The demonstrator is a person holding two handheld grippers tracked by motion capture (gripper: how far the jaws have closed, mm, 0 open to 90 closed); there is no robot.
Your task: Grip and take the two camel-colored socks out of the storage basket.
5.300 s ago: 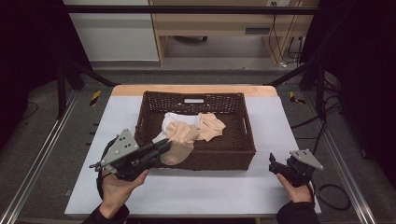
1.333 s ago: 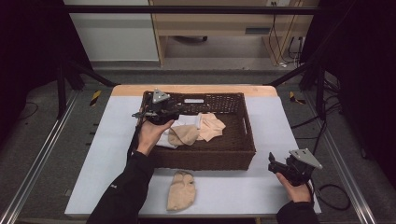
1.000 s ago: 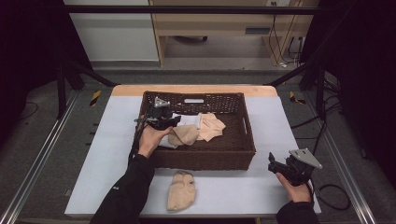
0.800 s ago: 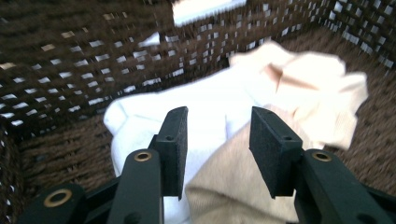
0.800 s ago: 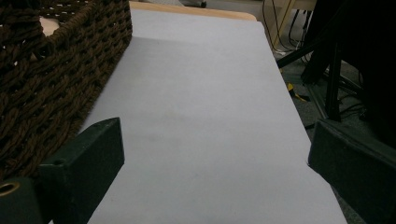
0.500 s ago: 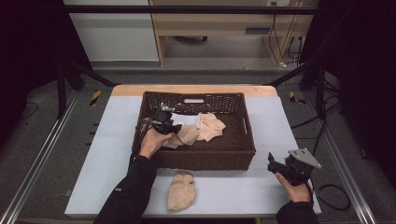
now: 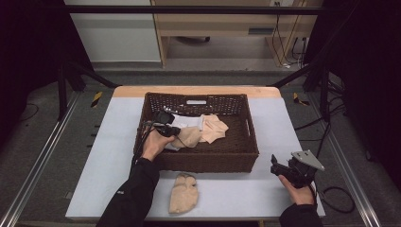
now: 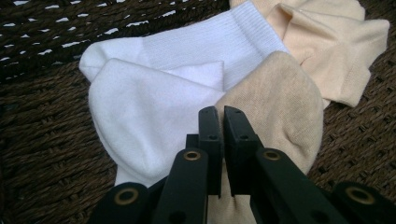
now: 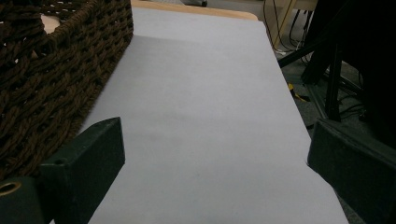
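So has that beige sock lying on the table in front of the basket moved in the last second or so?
No. The beige sock lies on the table at the same spot just in front of the basket wall.

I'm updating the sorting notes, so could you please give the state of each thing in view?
Left gripper: jaws just closed, shut on the beige sock in the basket.
Right gripper: open, empty, over the table.
White sock: lying in the basket.
Second beige sock: crumpled in the basket.
Third beige sock: out on the table.
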